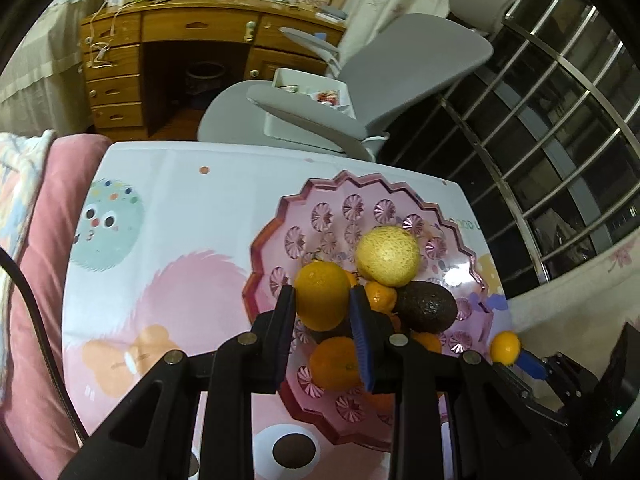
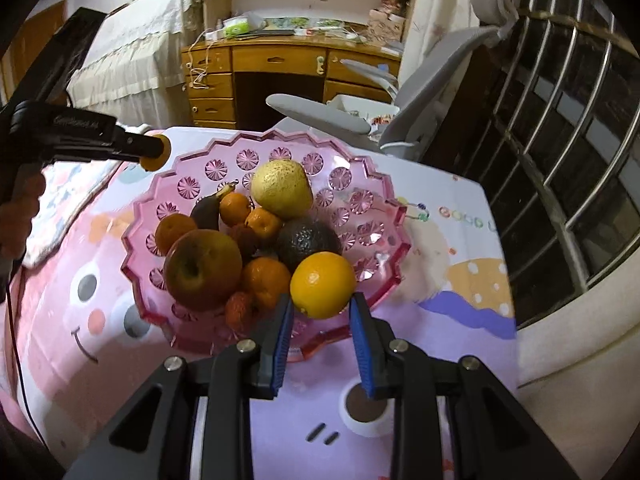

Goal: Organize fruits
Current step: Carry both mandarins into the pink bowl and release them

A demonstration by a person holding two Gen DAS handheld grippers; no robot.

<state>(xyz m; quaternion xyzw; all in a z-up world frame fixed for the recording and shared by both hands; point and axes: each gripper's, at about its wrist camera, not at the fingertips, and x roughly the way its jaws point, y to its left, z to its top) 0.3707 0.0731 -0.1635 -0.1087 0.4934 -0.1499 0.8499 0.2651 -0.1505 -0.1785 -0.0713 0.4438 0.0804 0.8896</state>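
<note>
I count two oranges, one (image 1: 322, 295) in my left claw (image 1: 322, 294) and one (image 2: 322, 285) in my right claw (image 2: 322, 306). The one pink bowl (image 2: 376, 184) holds one pear (image 2: 282, 189), one avocado (image 2: 306, 239), one apple (image 2: 202, 269), four tangerines (image 2: 235, 209) and two lychees (image 2: 239, 309).

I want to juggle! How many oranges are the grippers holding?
2: an orange in the left gripper, a second orange in the right gripper, both near the pink bowl. None hidden.
</note>
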